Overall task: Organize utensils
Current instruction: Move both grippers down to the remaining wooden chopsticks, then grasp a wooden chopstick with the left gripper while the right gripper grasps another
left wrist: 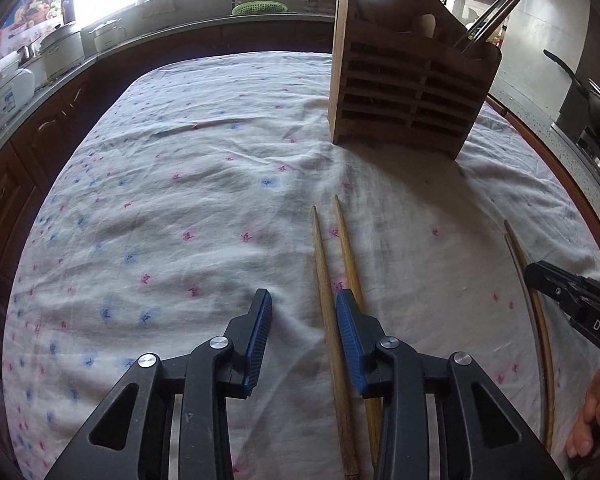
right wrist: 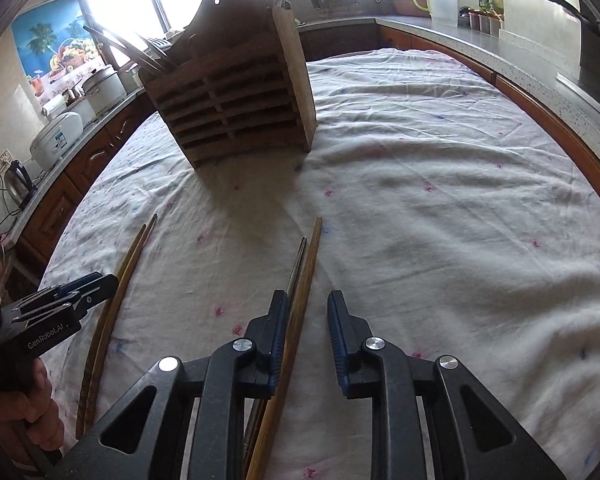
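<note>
Nearest, left claw (left wrist: 303, 308) with blue pads apart, one wooden chopstick (left wrist: 330, 320) between them, its twin (left wrist: 350, 256) under the right pad (left wrist: 350, 340); no squeeze visible. Right claw (right wrist: 307, 312) likewise apart, a brown chopstick (right wrist: 300, 312) lying against the left pad (right wrist: 278, 320), a thin metal one (right wrist: 298, 264) just beside it. All four flat on the flower-print cloth (left wrist: 180, 200) over the tabletop (right wrist: 556, 128). Farther back, upright on the cloth, a slatted wooden utensil holder (left wrist: 404, 96) with handles poking out. Beyond, kitchen counter (right wrist: 440, 28), rice cooker (right wrist: 56, 140), kettle (right wrist: 18, 182).
</note>
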A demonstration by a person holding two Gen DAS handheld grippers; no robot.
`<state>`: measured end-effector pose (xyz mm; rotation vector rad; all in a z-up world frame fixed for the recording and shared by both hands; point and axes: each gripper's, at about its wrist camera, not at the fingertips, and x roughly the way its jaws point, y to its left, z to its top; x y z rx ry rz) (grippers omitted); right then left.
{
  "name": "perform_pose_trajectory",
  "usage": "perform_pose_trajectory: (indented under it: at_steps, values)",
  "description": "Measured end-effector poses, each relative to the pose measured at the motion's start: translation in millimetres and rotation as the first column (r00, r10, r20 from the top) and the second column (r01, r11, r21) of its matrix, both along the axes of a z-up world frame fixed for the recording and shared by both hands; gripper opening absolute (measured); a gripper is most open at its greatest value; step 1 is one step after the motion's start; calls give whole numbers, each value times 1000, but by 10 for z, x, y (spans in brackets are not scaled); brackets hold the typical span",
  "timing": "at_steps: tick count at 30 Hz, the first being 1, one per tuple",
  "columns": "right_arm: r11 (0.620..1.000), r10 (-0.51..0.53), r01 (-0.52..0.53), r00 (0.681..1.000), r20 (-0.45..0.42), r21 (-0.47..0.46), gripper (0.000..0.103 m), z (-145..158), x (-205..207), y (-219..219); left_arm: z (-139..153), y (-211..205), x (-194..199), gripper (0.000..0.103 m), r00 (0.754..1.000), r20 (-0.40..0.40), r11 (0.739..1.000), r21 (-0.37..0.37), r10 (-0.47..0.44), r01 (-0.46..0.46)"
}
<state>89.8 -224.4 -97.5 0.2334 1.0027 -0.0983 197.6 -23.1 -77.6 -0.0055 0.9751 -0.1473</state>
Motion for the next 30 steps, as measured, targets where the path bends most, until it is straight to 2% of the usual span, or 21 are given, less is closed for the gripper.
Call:
perform_pose_trajectory:
  at_steps: [10,15,20,22,26,29,30]
  values:
    - [999,5,-6,1000,-3,-37,20,-53,254,-18,-36,-165,230,33,1000,-5,998,50,-30,31]
    - [1000,-20,20,1000,-10,15,13,-41,193,-136,-38,-144,245,33,999,-6,998,48,-45,45]
    - [998,12,-13,1000,-19,-65,13,-50,245,-17,-30,-207,292,33,999,-11,997,63,-47,48]
    - [994,24,-26,1000,-17,-101,13,-66,285,43,-29,-228,310,30,998,-10,997,62,-54,55]
    - [993,35,-36,999,-13,-110,13,-86,361,46,-39,-284,307,7,996,3,994,55,-92,92]
    - [994,36,-37,999,-12,-107,8,-80,364,35,-33,-243,301,5,996,4,995,29,-91,91]
    - [996,33,-34,999,-10,-77,8,-72,350,5,-25,-202,292,5,996,3,996,5,-87,87]
